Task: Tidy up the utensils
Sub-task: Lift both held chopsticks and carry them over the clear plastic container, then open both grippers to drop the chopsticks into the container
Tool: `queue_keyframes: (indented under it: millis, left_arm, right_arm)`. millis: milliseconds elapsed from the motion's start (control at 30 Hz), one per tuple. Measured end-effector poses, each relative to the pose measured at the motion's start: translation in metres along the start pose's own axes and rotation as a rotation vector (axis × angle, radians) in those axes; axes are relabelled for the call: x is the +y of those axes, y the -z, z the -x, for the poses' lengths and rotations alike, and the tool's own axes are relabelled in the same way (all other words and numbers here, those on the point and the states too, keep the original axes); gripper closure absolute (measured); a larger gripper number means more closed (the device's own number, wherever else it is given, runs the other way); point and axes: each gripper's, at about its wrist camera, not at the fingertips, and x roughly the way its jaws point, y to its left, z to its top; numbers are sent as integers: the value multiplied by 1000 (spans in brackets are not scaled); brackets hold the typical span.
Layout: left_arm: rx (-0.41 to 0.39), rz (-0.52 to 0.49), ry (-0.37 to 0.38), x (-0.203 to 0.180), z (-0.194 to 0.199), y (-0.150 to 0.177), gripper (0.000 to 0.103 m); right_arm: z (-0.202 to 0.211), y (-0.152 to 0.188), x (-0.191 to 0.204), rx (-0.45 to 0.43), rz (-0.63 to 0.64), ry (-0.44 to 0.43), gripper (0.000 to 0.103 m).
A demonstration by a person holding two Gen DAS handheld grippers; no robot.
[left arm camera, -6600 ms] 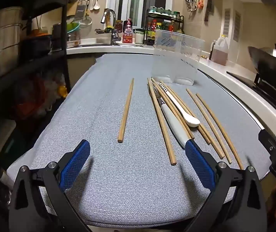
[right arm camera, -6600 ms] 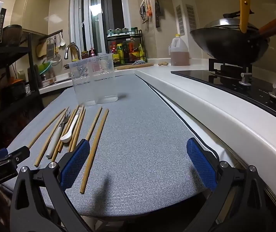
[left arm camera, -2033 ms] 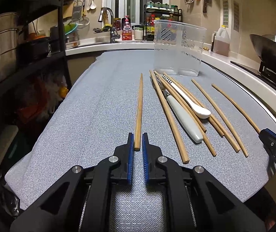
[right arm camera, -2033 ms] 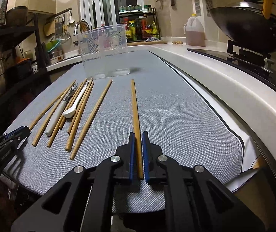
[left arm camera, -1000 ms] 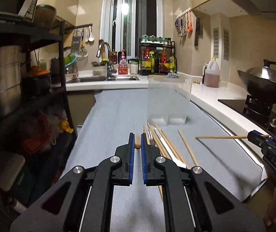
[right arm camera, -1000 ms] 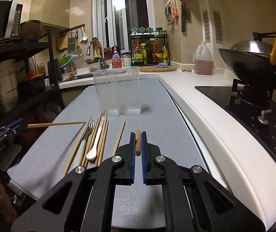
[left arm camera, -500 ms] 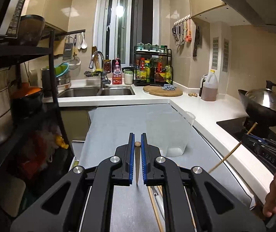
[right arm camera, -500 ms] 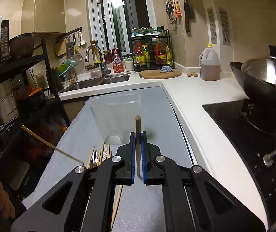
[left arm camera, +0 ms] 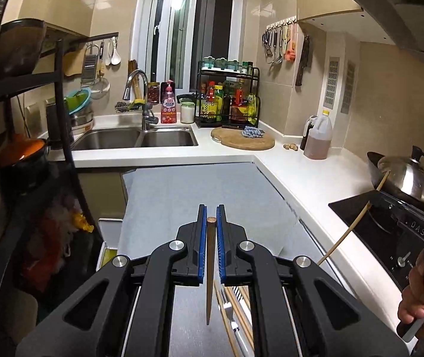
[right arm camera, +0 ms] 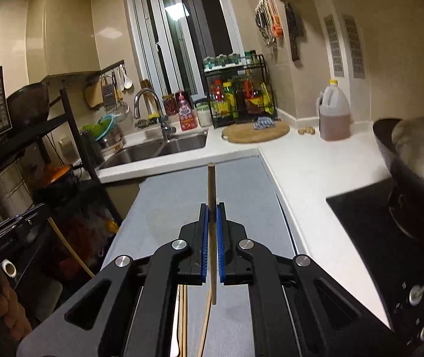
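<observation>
My left gripper point(left arm camera: 211, 209) is shut on the thick end of a wooden chopstick point(left arm camera: 209, 267), which hangs point down above the grey mat point(left arm camera: 182, 196). My right gripper point(right arm camera: 211, 206) is shut on a second chopstick point(right arm camera: 211, 184), held nearly upright with its thick end sticking up past the fingertips. Each wrist view shows the other gripper at its edge: the right gripper point(left arm camera: 374, 200) with its slanting chopstick point(left arm camera: 350, 230), the left gripper point(right arm camera: 40, 212) with its chopstick point(right arm camera: 70, 248). A clear plastic container point(left arm camera: 271, 226) shows faintly behind the left fingers. A fork point(left arm camera: 229, 312) and more chopsticks point(right arm camera: 183, 321) lie on the mat below.
A black shelf rack point(left arm camera: 63, 148) with pots stands left of the mat. The sink point(left arm camera: 134, 138), a round cutting board point(left arm camera: 243, 138) and an oil jug point(left arm camera: 317, 139) are at the back. A lidded wok point(left arm camera: 405, 178) sits on the hob. A hand point(left arm camera: 423, 297) grips the right handle.
Both grippers have risen well above the mat, each still shut on its chopstick. The chopsticks swung from level to hanging nearly upright. The container and the loose utensils dropped low in both views.
</observation>
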Motion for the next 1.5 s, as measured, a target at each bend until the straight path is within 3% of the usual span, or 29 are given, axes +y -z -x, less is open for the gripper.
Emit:
queue_keyframes:
  millis: [300, 500, 667, 1067, 1167, 1200, 1233, 1300, 1333, 1500]
  left_arm:
    - [-81, 10, 63, -12, -15, -78, 96]
    - [-150, 28, 86, -24, -33, -107, 96]
    - [-157, 22, 86, -29, -58, -110, 96]
    - [30, 7, 72, -35, -135, -59, 96]
    - [64, 3, 68, -34, -141, -53, 96]
    - [75, 4, 66, -33, -141, -53, 94]
    - [78, 6, 57, -31, -140, -53, 89]
    - [55, 16, 28, -28, -132, -56, 41]
    - [35, 22, 7, -26, -126, -58, 36]
    - [-40, 27, -28, -21, -84, -61, 34]
  right_arm:
    - [2, -82, 19, -119, 43, -69, 97]
    - [-22, -93, 25, -139, 61, -70, 97]
    - [-52, -82, 18, -102, 57, -70, 97]
    - [-128, -35, -1, 61, 49, -56, 97]
    - [-134, -27, -2, 86, 49, -33, 90]
    - [-134, -26, -4, 92, 39, -26, 80]
    - [-132, -26, -5, 89, 29, -23, 77]
    - [-126, -28, -7, 78, 32, -10, 75]
    - [-120, -30, -7, 70, 37, -2, 75]
    - [-91, -36, -4, 25, 58, 21, 75]
